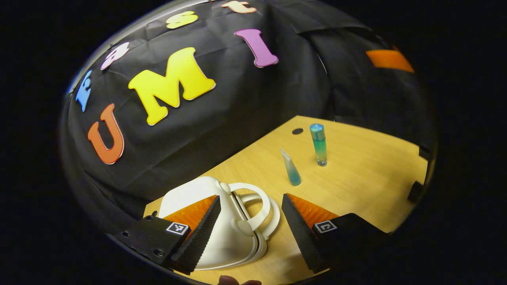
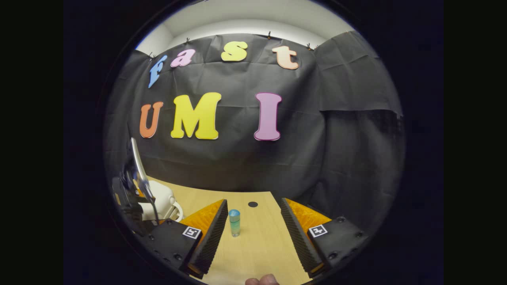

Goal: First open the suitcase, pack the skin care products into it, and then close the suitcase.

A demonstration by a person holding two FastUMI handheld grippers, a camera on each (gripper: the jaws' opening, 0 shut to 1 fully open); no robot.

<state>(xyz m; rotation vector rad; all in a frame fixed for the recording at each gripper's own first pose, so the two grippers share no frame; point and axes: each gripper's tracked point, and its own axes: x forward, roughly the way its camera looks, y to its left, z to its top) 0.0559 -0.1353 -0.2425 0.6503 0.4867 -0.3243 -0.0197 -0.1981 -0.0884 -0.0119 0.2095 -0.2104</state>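
Note:
A small white suitcase (image 1: 233,237) lies on the wooden table (image 1: 368,178), its two shells together and its looped handle (image 1: 259,206) pointing toward the table's middle. My left gripper (image 1: 251,200) hovers open just over that handle, one finger above the shell, the other above bare wood. Beyond it stand a blue-green bottle (image 1: 319,144) and a pale blue tube (image 1: 291,168) resting on its cap. My right gripper (image 2: 253,213) is open above the table, with the bottle (image 2: 234,222) upright ahead, close to its left finger. The suitcase (image 2: 160,202) shows at the left.
A black round grommet (image 1: 297,131) sits in the table near the back wall. Small dark objects (image 1: 416,192) stand at the table's right edge. The left gripper's body (image 2: 132,190) rises over the suitcase. Bare wood lies around the bottle and tube.

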